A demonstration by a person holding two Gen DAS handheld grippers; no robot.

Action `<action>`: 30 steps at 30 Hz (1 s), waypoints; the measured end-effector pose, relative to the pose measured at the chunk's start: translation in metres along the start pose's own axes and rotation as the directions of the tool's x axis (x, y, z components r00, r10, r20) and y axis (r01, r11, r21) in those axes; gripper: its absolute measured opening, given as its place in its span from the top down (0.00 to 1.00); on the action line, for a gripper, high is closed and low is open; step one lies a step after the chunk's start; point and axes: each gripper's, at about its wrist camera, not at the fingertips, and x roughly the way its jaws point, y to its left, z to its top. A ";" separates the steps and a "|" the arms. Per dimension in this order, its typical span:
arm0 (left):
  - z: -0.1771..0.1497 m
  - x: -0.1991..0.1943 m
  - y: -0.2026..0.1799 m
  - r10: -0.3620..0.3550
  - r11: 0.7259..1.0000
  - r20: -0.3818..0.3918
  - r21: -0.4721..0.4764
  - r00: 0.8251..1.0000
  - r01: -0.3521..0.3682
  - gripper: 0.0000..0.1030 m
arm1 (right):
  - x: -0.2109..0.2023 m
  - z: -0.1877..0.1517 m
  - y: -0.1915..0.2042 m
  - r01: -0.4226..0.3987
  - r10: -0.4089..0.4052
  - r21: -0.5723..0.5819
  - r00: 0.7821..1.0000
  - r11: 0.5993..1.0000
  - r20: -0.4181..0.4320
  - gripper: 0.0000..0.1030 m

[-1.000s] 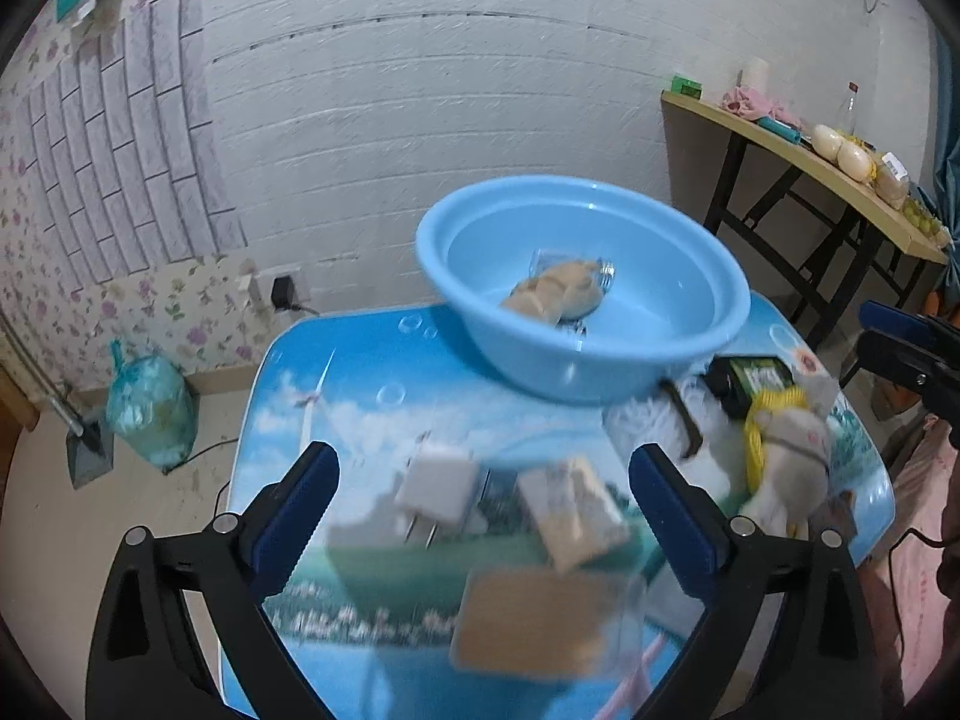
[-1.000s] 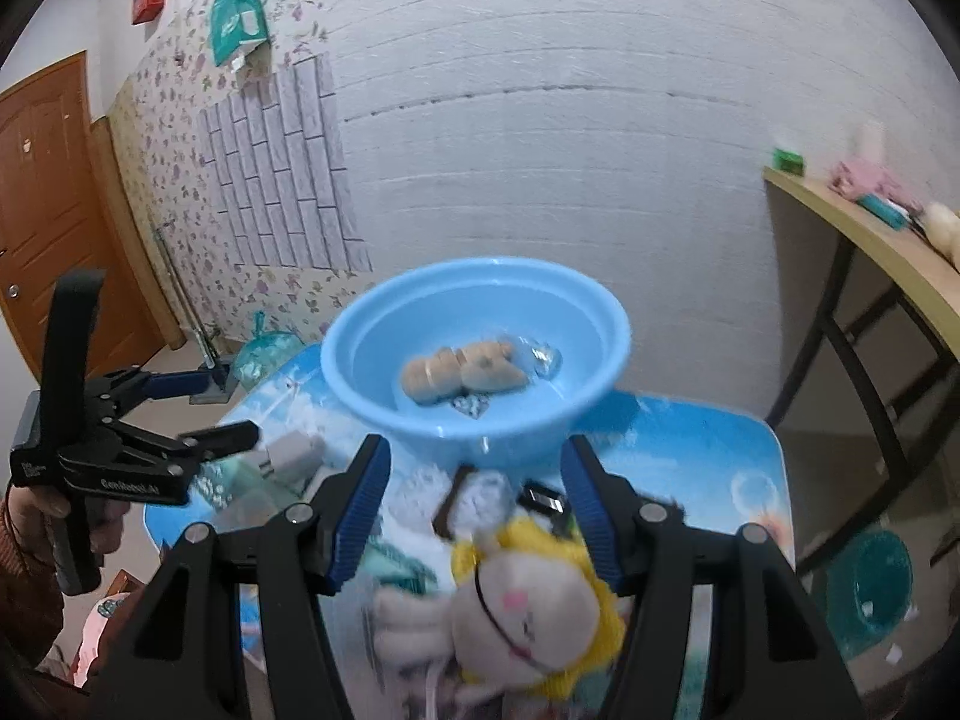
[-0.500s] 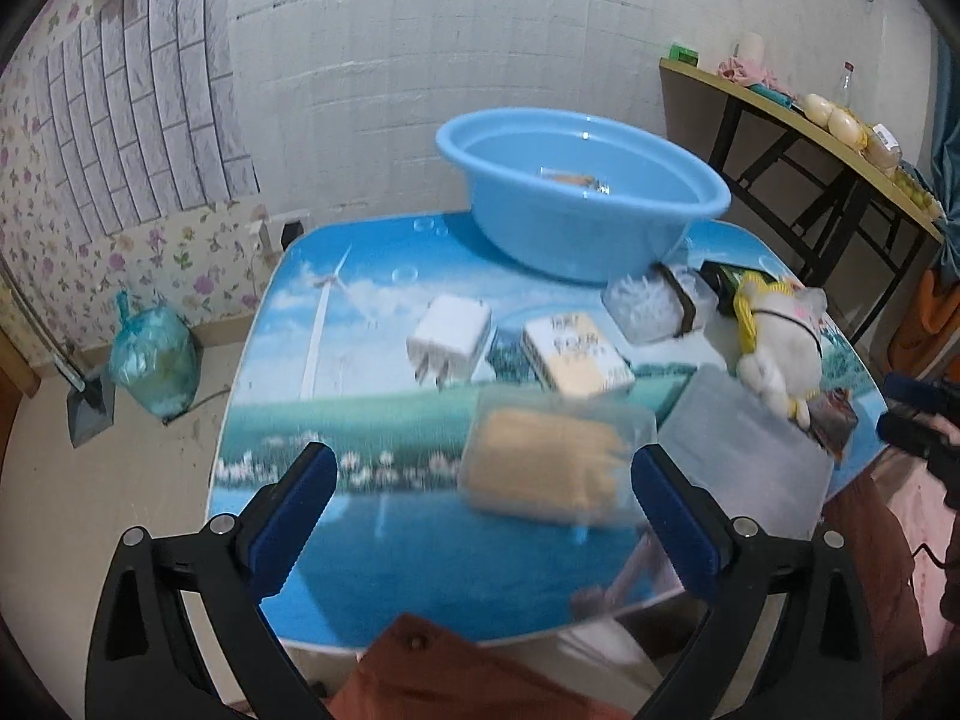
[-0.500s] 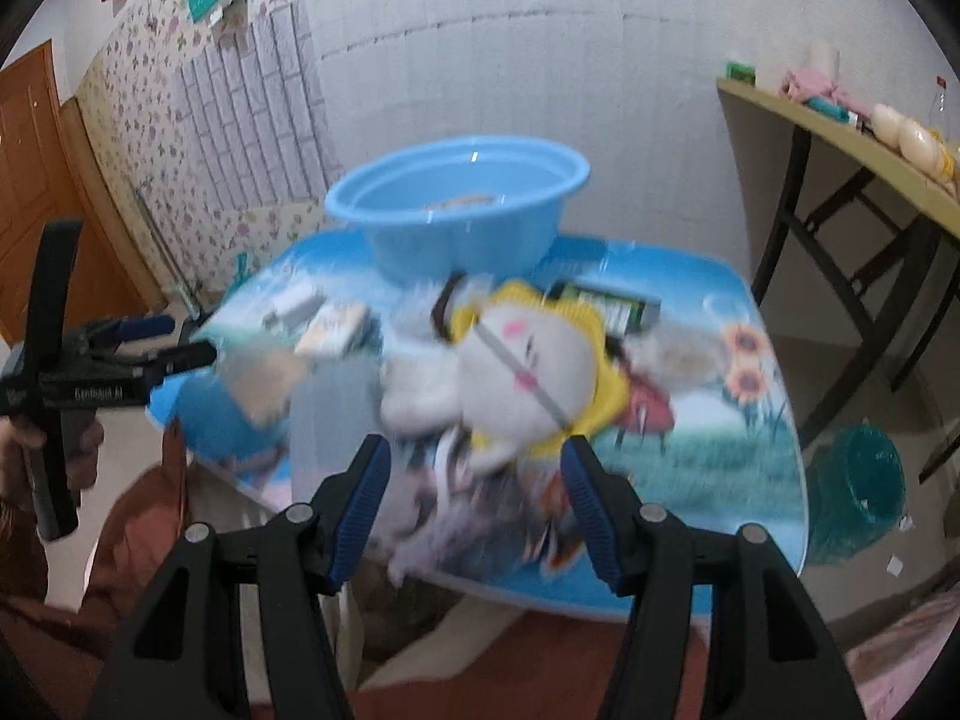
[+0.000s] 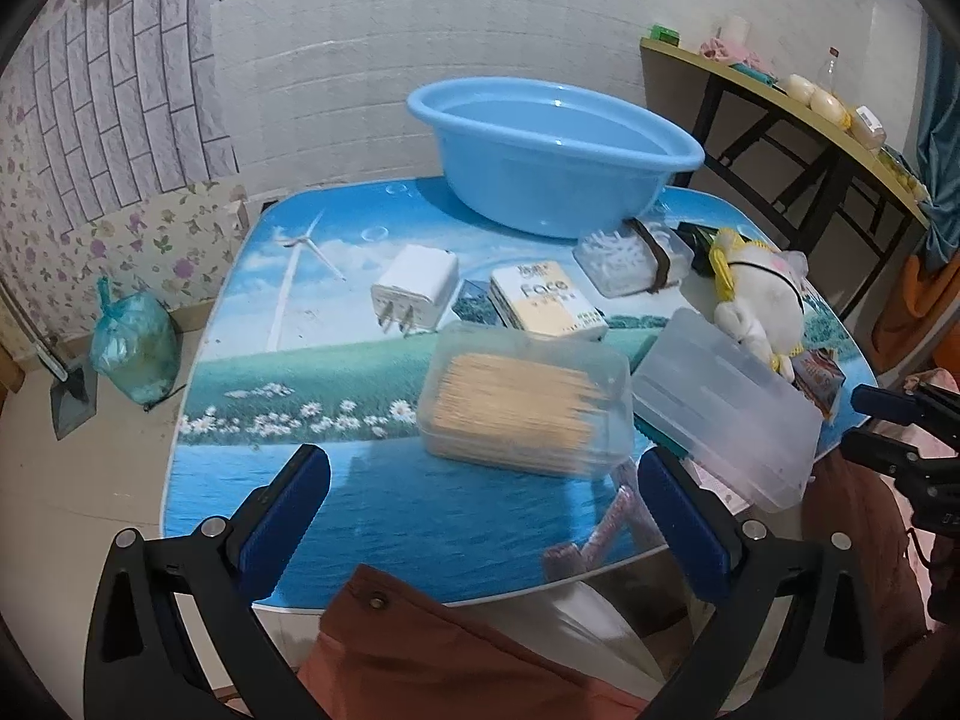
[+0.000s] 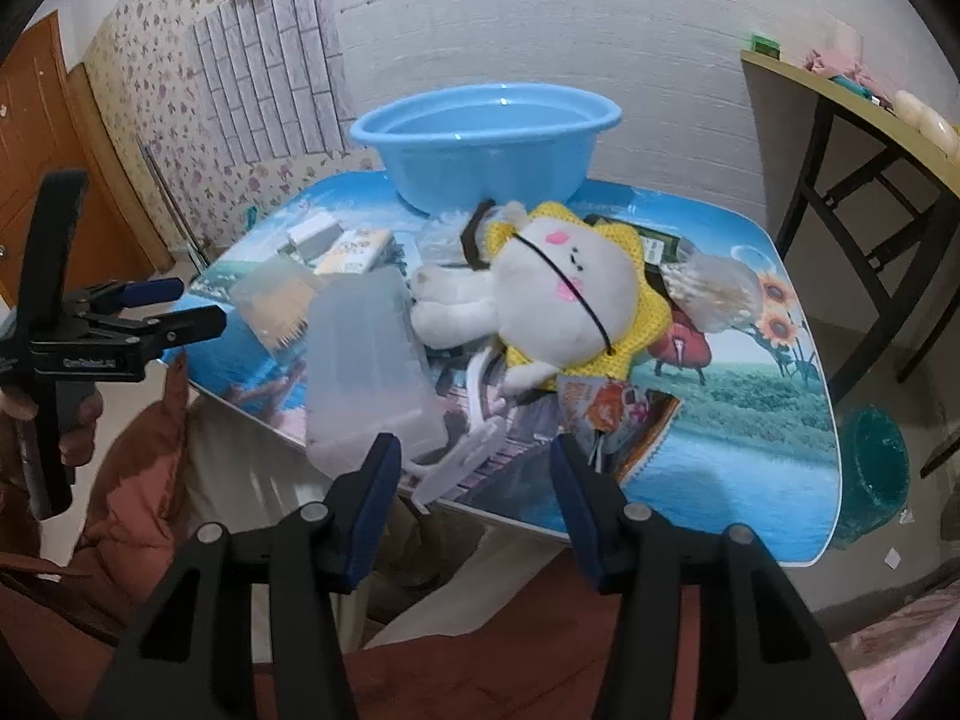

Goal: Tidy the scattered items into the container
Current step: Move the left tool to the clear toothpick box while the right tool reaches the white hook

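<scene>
With the left claw point(image 5: 480, 516) widening, empty, near the toothpick box point(image 5: 525, 399), and the right claw point(image 6: 471, 495) narrowing, nothing between its pads, both are needing square grips before carrying to the far blue basin point(image 5: 552, 150)

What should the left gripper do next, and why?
Probably ease the left gripper forward and down around the clear plastic box of wooden toothpicks. Its jaws have just been opening, nothing is between them, and that box lies straight ahead, still outside the round light-blue plastic basin.
</scene>
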 end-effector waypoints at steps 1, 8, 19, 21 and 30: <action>-0.001 0.002 -0.001 -0.003 1.000 -0.004 0.002 1.000 0.003 0.00 | 0.003 -0.001 -0.001 0.003 -0.003 0.010 1.000 1.000 -0.014 0.51; 0.000 0.012 -0.007 -0.023 0.999 -0.027 0.030 0.999 0.024 0.00 | 0.016 -0.002 -0.002 -0.032 0.033 0.031 0.998 0.999 -0.049 0.51; 0.005 0.030 -0.009 -0.016 0.998 -0.043 0.056 0.999 0.019 0.00 | 0.034 0.000 0.002 -0.036 0.038 0.026 0.995 0.999 -0.090 0.51; 0.006 0.033 -0.010 -0.012 0.998 -0.047 0.064 0.999 0.015 0.00 | 0.038 0.002 0.001 -0.039 0.042 0.027 0.995 0.999 -0.093 0.51; 0.010 0.051 -0.010 -0.003 0.997 -0.077 0.072 0.997 0.008 0.00 | 0.043 0.006 0.006 -0.046 0.046 0.000 0.995 0.999 -0.084 0.75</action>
